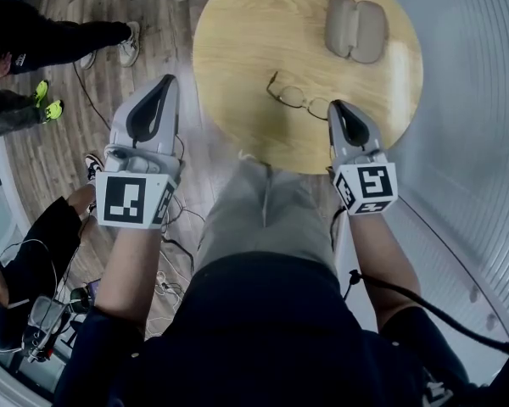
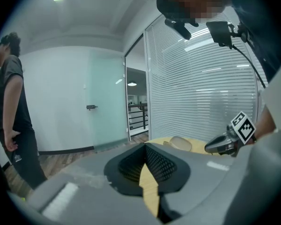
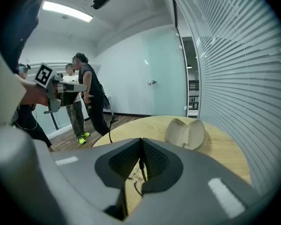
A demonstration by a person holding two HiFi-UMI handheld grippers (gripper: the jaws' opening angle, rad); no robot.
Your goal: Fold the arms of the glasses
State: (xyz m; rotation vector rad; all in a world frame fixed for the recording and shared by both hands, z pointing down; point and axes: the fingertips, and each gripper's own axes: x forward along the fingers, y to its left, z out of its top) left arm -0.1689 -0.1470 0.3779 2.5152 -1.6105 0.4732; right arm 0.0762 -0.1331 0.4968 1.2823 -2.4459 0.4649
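L gripper [image 1: 167,83]: jaws fully together, nothing in them. In its own view [image 2: 145,145] only bare tabletop shows through the gap behind the tips. Held off the table [image 1: 237,41], beside its left edge, over the wood floor [image 1: 153,7].

R gripper [image 1: 333,106]: jaws closed too. Its view [image 3: 141,141] shows a thin dark temple running in between the tips, so it looks pinched on one arm of the glasses [image 1: 299,98]. Grip pt is at the frame's right end, near the table's near-right rim.

Glasses sit on the table, front-right area, lenses [image 3: 133,173] just below/behind the R tips. The other arm sticks out up-left, not folded. Can't tell if the frame is lifted or resting on the wood.

Case [image 1: 356,28] lies open on the far side of the table, well apart from the glasses; also seen at [image 3: 185,132] and [image 2: 180,143].

Blinds [image 3: 243,69] along the right side. Bystanders [image 3: 89,97] stand on the floor to the left, clear of the table.
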